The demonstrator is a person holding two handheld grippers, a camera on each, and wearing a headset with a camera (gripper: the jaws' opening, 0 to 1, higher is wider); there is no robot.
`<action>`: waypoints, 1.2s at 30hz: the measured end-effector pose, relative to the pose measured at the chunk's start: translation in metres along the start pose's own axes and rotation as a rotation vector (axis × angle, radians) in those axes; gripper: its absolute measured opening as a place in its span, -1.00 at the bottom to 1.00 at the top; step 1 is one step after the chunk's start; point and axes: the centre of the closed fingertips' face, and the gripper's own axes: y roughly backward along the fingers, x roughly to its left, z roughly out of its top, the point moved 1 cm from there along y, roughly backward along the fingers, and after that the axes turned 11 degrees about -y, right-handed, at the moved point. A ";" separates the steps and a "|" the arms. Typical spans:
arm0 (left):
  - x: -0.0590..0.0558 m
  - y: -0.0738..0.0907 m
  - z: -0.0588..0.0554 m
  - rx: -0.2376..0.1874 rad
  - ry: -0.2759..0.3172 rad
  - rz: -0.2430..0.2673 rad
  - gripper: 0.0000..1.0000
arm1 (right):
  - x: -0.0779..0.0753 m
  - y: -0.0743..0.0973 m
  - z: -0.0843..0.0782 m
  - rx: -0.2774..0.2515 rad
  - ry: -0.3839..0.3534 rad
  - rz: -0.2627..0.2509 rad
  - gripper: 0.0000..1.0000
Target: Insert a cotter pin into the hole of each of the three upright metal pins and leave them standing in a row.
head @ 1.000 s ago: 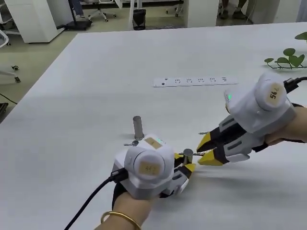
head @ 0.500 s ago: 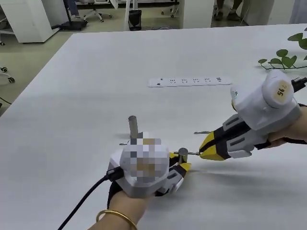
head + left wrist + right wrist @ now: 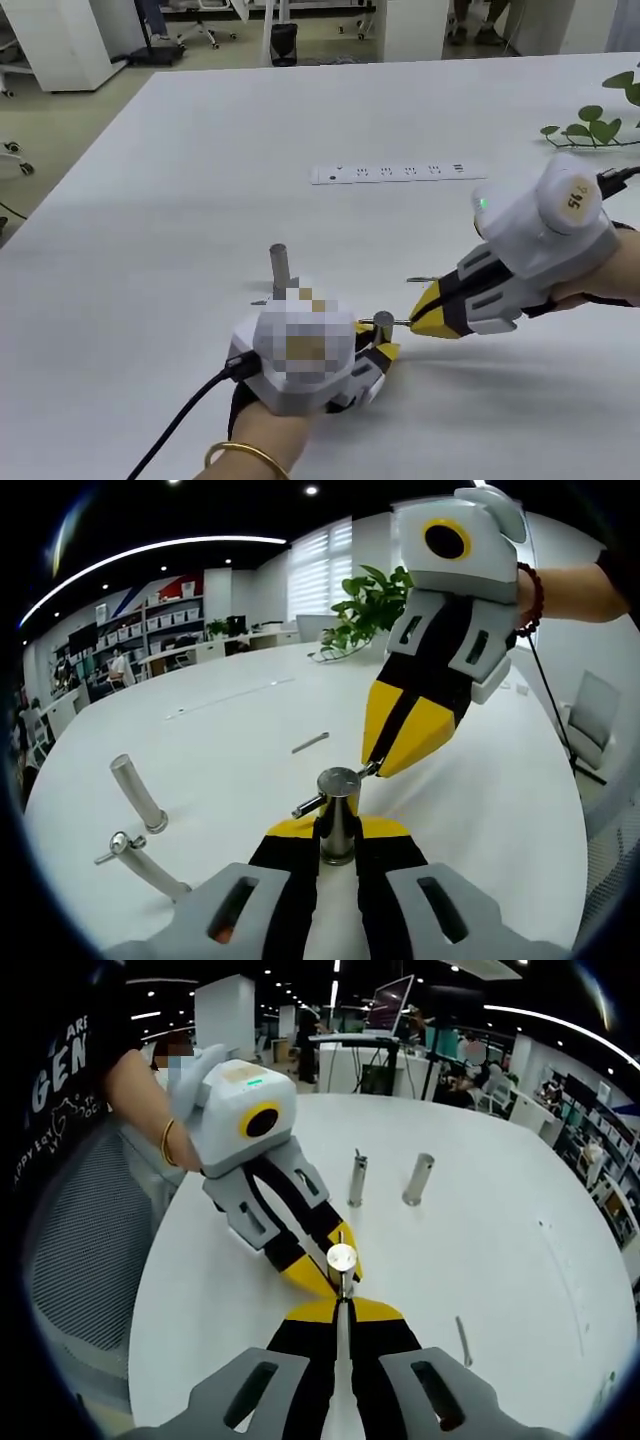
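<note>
The bench [image 3: 180,160] is white and bare-topped. A white power strip [image 3: 398,173] lies flat on it toward 12 o'clock, and a leafy green plant [image 3: 598,128] sits toward 2 o'clock. Beyond the far edge, on the floor [image 3: 70,110], a black bin [image 3: 284,43] stands near 11 o'clock and a white cabinet [image 3: 50,45] near 10 o'clock.

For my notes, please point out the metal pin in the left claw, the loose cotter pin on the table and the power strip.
held metal pin [image 3: 338,825]: left gripper view, its shaft below the head.
loose cotter pin [image 3: 310,742]: left gripper view, its middle.
power strip [image 3: 400,172]: head view, its top face.
</note>
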 end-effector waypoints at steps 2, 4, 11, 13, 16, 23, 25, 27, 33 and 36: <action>0.000 0.000 0.000 0.001 0.004 0.001 -0.80 | 0.000 -0.001 0.001 -0.002 0.002 -0.004 -1.00; 0.000 0.000 0.000 0.002 0.006 0.003 -0.80 | 0.000 -0.001 0.002 0.000 0.008 -0.005 -1.00; 0.000 -0.001 -0.001 0.005 0.013 0.007 -0.80 | 0.001 -0.003 0.004 -0.002 0.015 -0.005 -1.00; 0.000 -0.001 -0.002 0.007 0.017 0.007 -0.80 | 0.002 -0.004 0.005 -0.002 0.017 -0.004 -1.00; 0.000 -0.001 -0.002 0.008 0.018 0.008 -0.80 | 0.002 -0.006 0.005 0.004 0.026 -0.004 -1.00; -0.001 -0.001 -0.003 0.012 0.019 0.011 -0.80 | 0.000 -0.008 0.005 0.002 0.030 -0.003 -1.00; -0.001 -0.001 -0.003 0.012 0.016 0.013 -0.80 | 0.000 -0.008 0.005 0.004 0.039 -0.003 -1.00; -0.001 -0.001 -0.003 0.013 0.015 0.014 -0.80 | 0.000 -0.009 0.006 0.004 0.049 0.000 -1.00; -0.001 -0.001 -0.004 0.021 0.010 0.022 -0.80 | 0.000 -0.009 0.006 0.005 0.055 0.000 -1.00; -0.001 -0.002 -0.005 0.027 0.005 0.025 -0.80 | -0.001 -0.009 0.006 0.005 0.057 -0.002 -1.00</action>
